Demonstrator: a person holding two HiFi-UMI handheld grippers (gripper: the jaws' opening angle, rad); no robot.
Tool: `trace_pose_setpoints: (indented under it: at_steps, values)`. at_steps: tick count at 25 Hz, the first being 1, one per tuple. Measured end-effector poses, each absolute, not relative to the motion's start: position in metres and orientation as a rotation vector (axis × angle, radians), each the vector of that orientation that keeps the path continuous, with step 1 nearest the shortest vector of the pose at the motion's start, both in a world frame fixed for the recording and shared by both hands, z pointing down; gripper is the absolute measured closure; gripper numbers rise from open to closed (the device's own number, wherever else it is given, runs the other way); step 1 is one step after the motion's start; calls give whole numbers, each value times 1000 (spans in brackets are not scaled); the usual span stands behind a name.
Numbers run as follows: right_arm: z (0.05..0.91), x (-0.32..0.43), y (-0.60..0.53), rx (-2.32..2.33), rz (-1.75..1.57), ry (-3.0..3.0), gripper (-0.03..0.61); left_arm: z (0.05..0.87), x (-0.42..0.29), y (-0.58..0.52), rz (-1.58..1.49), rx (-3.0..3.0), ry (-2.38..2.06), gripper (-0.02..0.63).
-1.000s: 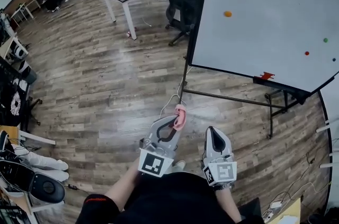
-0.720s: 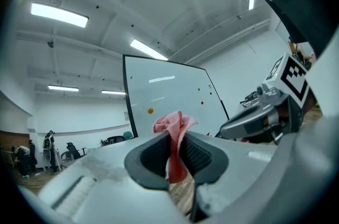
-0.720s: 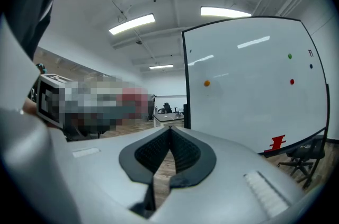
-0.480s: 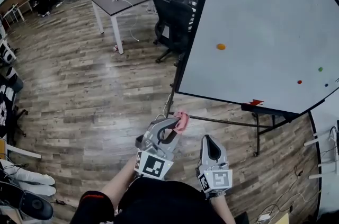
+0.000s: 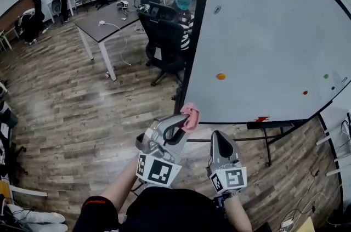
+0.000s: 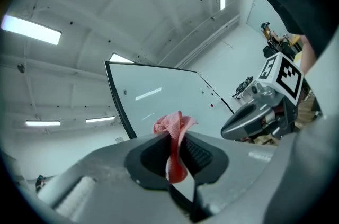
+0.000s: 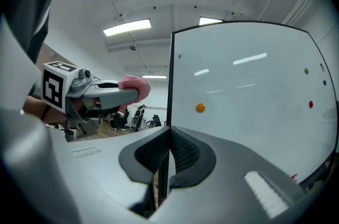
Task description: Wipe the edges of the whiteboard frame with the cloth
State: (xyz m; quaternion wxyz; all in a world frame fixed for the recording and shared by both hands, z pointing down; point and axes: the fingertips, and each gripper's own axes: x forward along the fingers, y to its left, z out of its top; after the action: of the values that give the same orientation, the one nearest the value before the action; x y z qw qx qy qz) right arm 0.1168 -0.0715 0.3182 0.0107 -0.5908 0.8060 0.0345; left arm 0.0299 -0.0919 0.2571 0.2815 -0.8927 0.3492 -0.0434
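A whiteboard [image 5: 263,33] stands on the floor [image 5: 82,99] and fills the right side. Low in the centre, before its lower left corner, the left gripper [image 5: 185,120] sits just left of the right gripper [image 5: 221,139]. A cloth [image 5: 190,117] sits between the left gripper's fingers [image 6: 151,157], near the frame [image 5: 193,39] at the board's left edge. Behind, to the left, a chair [image 5: 164,41] stands beside a desk [image 5: 104,25].

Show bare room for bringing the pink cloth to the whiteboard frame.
Wooden floor between the dark table and the pink cloth in the left gripper leaves the whiteboard frame's lower left corner open. A black office chair crowds the upper left edge; a black stand, the bottom edge.
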Motion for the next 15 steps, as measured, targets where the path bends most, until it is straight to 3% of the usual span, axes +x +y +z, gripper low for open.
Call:
trace_pose_setpoints:
  at_steps: [15]
  values:
    - [232, 89, -117, -1714, 332, 2492, 577, 159, 40, -128, -321, -1892, 740, 565]
